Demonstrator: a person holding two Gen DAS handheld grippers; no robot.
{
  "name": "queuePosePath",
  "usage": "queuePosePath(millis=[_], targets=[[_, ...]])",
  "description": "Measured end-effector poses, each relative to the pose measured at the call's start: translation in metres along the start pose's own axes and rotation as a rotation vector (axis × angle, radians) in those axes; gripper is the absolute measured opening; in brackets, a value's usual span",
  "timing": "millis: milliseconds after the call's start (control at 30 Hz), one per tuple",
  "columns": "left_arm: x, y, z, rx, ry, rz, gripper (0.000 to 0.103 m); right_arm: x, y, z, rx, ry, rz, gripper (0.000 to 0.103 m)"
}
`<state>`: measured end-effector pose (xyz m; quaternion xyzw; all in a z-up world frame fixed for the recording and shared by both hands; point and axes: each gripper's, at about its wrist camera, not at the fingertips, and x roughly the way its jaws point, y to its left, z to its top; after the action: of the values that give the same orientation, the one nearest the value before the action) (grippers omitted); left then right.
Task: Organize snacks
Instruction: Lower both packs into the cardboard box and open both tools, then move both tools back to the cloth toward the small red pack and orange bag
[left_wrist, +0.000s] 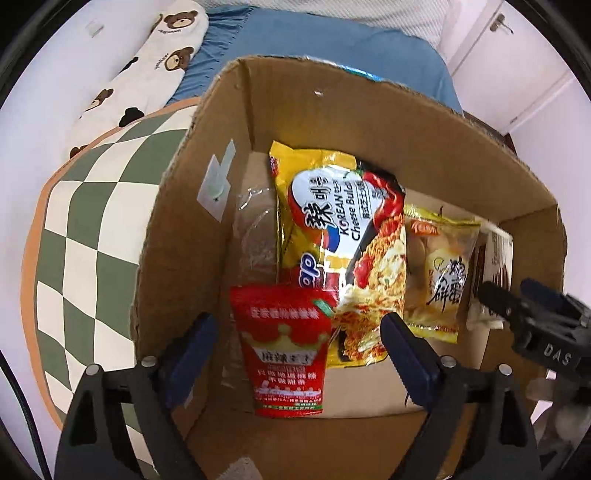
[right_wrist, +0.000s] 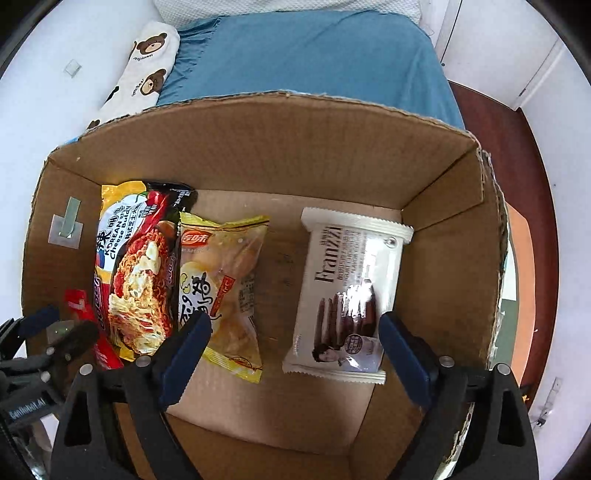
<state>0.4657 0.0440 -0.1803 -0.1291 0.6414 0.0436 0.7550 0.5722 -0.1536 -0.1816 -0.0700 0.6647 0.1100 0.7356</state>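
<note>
corrugated cardboard box (right_wrist: 258, 155), glossy crinkled snack packets (right_wrist: 221, 280)

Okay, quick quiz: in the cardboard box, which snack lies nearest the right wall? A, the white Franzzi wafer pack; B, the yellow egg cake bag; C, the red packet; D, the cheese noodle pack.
A: in the right wrist view the Franzzi pack lies closest to the box's right wall, with the egg cake bag, noodle pack and red packet further left.

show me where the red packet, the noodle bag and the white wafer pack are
red packet (left_wrist: 286, 343): left wrist view, printed front.
noodle bag (left_wrist: 343, 236): left wrist view, front label.
white wafer pack (right_wrist: 349, 291): right wrist view, front middle.
</note>
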Motion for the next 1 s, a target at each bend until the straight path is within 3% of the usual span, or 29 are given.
queuePosePath(millis=[267,433,1000], targets=[[-0.009,-0.001,-0.006,-0.003,-0.086,0.012,0.091,-0.017,-0.016,-0.016,0.055,-0.064,0.038,0.094],[-0.025,-0.006,-0.02,0.021,-0.143,0.02,0.091,-0.041,-0.016,-0.042,0.054,-0.132,0.018,0.094],[-0.122,-0.005,-0.102,0.114,-0.345,0.002,0.091,-0.142,0.033,-0.145,0.046,-0.349,-0.012,0.094]])
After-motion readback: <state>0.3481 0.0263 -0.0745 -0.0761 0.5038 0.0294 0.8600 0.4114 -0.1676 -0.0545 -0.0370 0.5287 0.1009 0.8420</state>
